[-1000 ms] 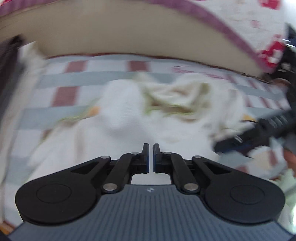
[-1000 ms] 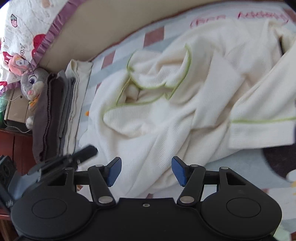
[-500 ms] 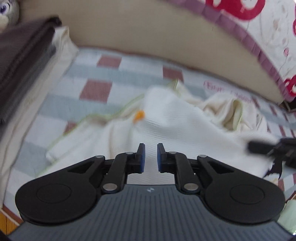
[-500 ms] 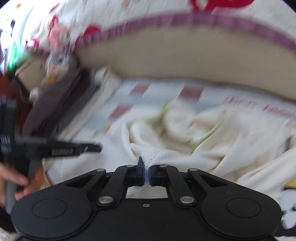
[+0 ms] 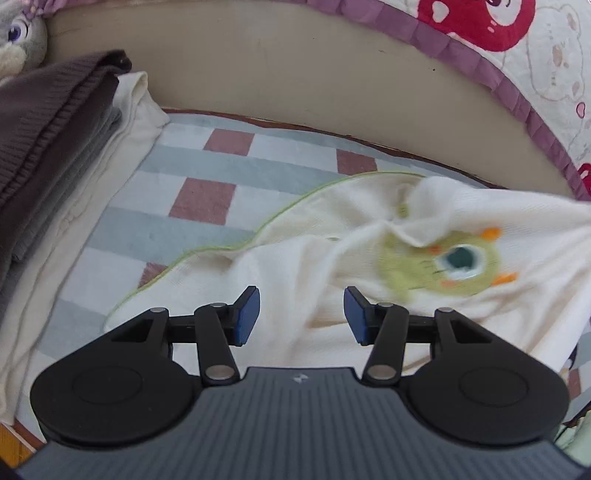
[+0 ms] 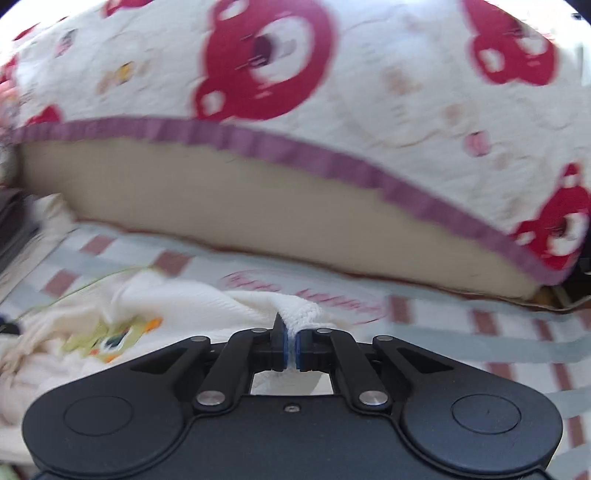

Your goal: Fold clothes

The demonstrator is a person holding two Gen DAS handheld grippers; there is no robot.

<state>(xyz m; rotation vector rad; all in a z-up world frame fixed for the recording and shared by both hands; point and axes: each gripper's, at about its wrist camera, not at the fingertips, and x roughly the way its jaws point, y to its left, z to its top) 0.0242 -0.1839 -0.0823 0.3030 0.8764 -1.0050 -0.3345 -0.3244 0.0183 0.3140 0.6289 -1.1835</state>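
Observation:
A cream knit garment (image 5: 317, 273) with green trim and a green cartoon face print (image 5: 447, 264) lies crumpled on the checked bed sheet (image 5: 207, 199). My left gripper (image 5: 301, 315) is open and empty, its jaws just above the garment's near part. My right gripper (image 6: 291, 345) is shut on a bunched fold of the same garment (image 6: 207, 302), lifting it off the sheet (image 6: 461, 325); the print shows at its left (image 6: 110, 338).
A stack of folded clothes, brown on top (image 5: 48, 122) with cream below, lies at the left. A beige headboard (image 5: 295, 70) and a bear-print quilt with purple trim (image 6: 295, 74) rise behind the bed. A plush toy (image 5: 18, 33) sits at the far left corner.
My left gripper has opened wide from nearly shut. My right gripper, shut on the garment, has swung right and pulled the cloth, turning the cartoon print face up.

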